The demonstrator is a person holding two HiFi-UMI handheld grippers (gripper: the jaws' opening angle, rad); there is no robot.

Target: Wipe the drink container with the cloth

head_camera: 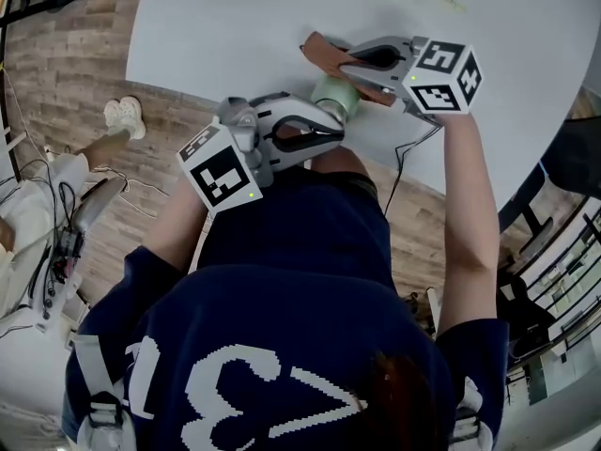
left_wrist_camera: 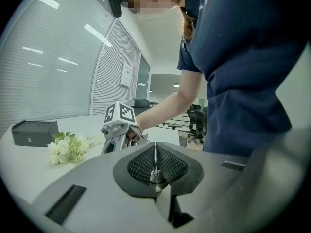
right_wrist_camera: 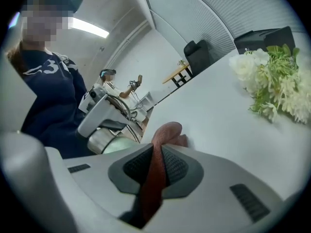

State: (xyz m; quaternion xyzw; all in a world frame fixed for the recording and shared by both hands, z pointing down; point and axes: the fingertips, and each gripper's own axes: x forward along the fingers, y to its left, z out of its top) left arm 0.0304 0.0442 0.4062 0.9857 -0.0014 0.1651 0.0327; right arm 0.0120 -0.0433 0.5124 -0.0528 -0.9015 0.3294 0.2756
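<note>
The drink container [head_camera: 334,95], pale green with a metal top, hangs over the near edge of the white table [head_camera: 235,26]. My left gripper [head_camera: 331,128] is shut on a thin metal loop [left_wrist_camera: 155,160] of it, pinched between the pads. My right gripper [head_camera: 353,64] is shut on a reddish-brown cloth [head_camera: 324,47], whose free end bulges out past the jaws [right_wrist_camera: 165,132] just beyond the container's far side. The right gripper view shows the container [right_wrist_camera: 108,143] low at the left, under the left gripper [right_wrist_camera: 99,111]. Whether cloth and container touch I cannot tell.
A bunch of white flowers [right_wrist_camera: 274,84] lies on the table, with a black box [right_wrist_camera: 262,39] behind it. The person's legs and dark shirt are directly below the grippers. Chairs and cables stand on the wooden floor [head_camera: 84,54] to the left.
</note>
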